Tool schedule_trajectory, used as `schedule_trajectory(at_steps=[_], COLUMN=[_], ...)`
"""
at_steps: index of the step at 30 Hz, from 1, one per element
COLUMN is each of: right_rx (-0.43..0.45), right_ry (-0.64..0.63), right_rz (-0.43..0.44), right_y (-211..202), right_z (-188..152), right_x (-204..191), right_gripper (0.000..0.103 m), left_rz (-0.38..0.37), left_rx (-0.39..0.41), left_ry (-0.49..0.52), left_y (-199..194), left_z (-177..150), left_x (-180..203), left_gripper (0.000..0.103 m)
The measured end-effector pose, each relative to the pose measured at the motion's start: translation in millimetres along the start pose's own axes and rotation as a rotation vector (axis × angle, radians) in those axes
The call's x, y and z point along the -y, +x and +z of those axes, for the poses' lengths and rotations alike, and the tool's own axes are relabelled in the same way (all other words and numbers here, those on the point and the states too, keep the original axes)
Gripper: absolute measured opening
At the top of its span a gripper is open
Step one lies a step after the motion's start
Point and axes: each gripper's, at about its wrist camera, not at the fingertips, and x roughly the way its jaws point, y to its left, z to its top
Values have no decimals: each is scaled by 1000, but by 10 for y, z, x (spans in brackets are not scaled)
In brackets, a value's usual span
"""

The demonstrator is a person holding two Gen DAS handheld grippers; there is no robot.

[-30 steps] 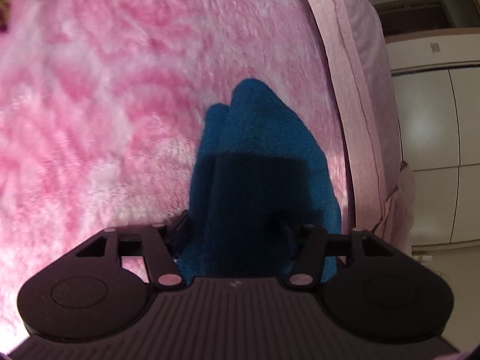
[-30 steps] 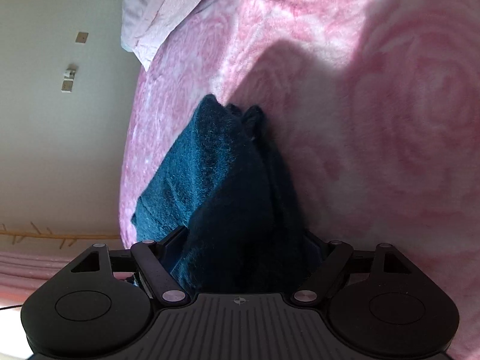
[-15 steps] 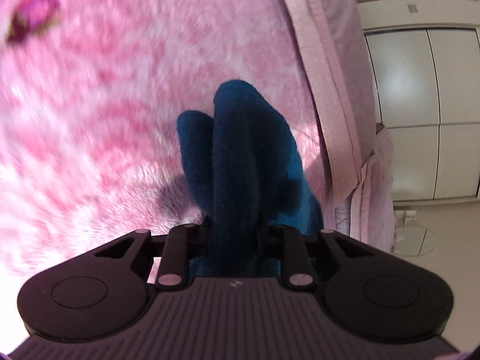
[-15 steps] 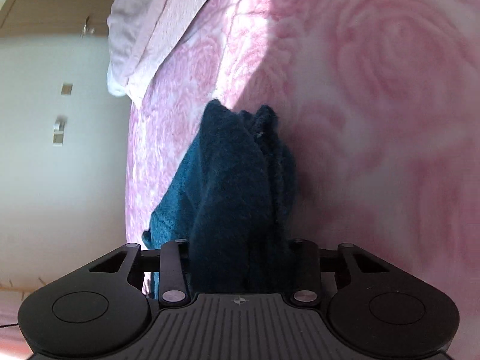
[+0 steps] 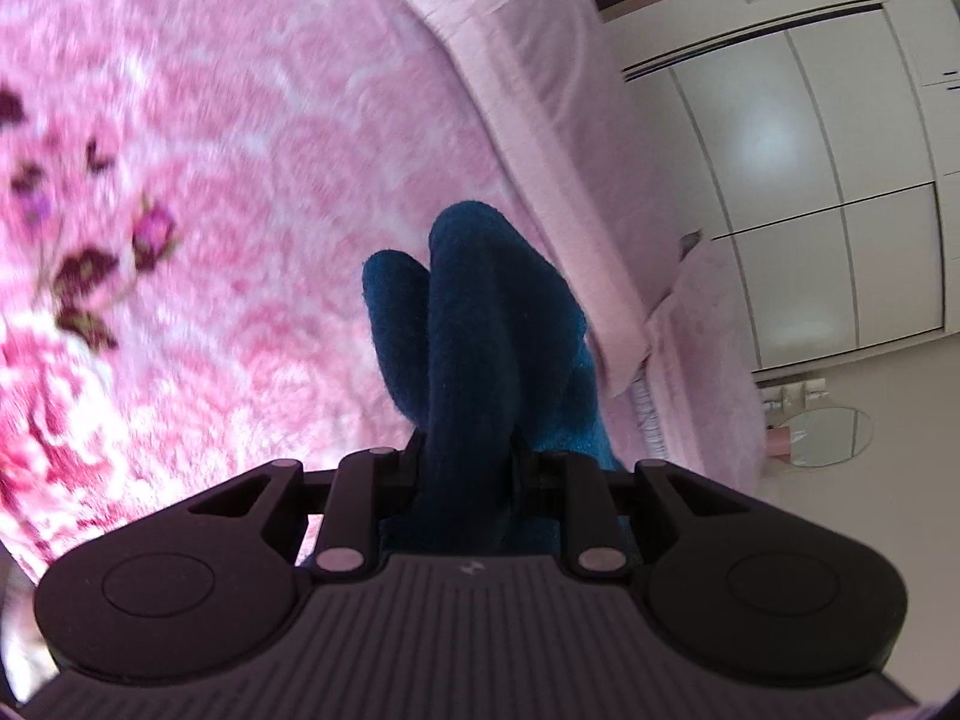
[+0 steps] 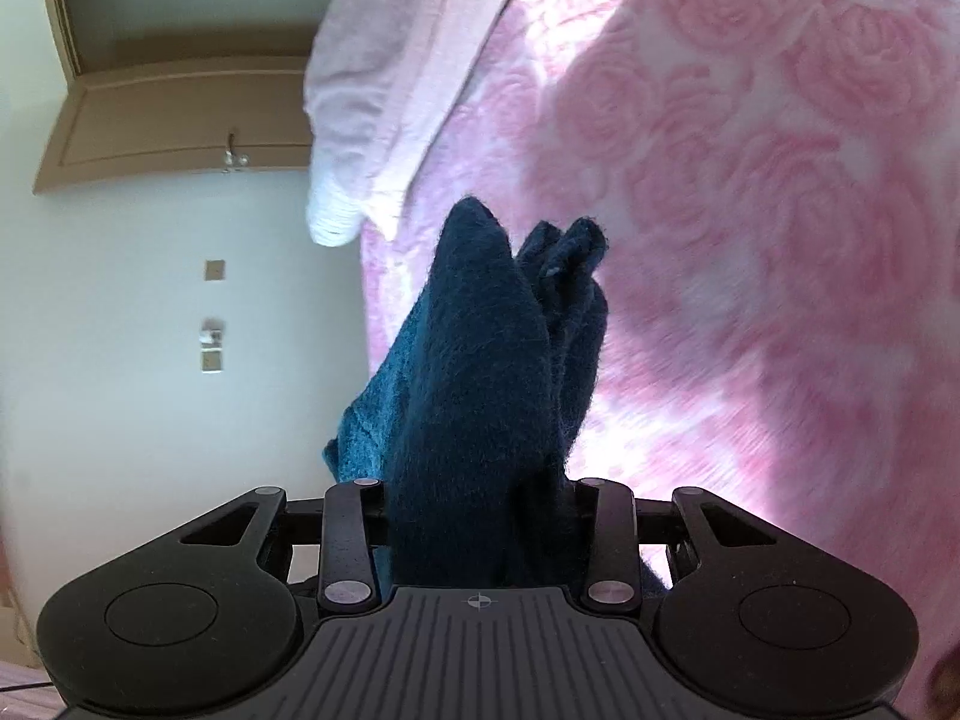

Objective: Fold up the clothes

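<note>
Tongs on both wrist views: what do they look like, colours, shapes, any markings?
Both are matte black plastic. The left tongs and right tongs each have a ribbed grey-black centre plate, two rounded lobes with a shallow circular recess, and two link bars ending in silver rivets. The right plate bears a small crosshair mark, the left a faint logo. No cables or sleeves show.

Bedroom, pink bed (image 5: pixel 252 138), wardrobe (image 5: pixel 798 192), door (image 6: pixel 174 114)

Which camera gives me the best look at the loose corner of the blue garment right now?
The right wrist view: the blue garment ends in separate, fanned layer tips against the pink blanket. The left wrist view shows the blue garment only as two rounded, bunched folds with no edges visible.
</note>
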Motion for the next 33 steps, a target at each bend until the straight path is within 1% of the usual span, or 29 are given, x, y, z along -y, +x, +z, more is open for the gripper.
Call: schedule_trajectory(at_steps=[2, 4, 6, 8, 11, 16, 19, 22, 25, 27, 30, 33], right_rx=[12, 26, 40, 59, 106, 210, 271, 297, 306, 319, 331, 329], right_ry=[1, 0, 0, 0, 20, 108, 145, 142, 142, 131, 104, 100], right_rz=[16, 31, 48, 67, 81, 66, 66, 66, 58, 52, 35, 13], right_y=[95, 270, 454, 755, 1380, 2643, 3414, 4034, 4581, 4898, 5177, 5405], right_z=[-80, -163, -222, -234, -354, -608, -662, -608, -479, -352, -191, -77], right_x=[-189, -358, -523, -630, -732, -846, -931, -1023, -1051, -1051, -1027, -986], right_gripper=[37, 37, 37, 37, 37, 37, 37, 37, 37, 37, 37, 37], left_rz=[-8, -17, -27, -37, -60, -50, -39, -33, -40, -48, -53, -49], left_rx=[8, 15, 12, 2, -44, -135, -173, -188, -195, -202, -213, -221], left_ry=[14, 32, 52, 76, 122, 178, 226, 265, 277, 276, 280, 281], left_y=[-129, -215, -279, -320, -271, -102, 35, 210, 426, 607, 859, 986], left_z=[179, 461, 831, 1228, 1971, 3270, 3960, 4511, 4938, 5132, 5376, 5508], left_x=[66, 45, -60, -222, -613, -1264, -1594, -1852, -2097, -2226, -2395, -2512], left_gripper=[19, 19, 19, 19, 19, 19, 19, 19, 19, 19, 19, 19])
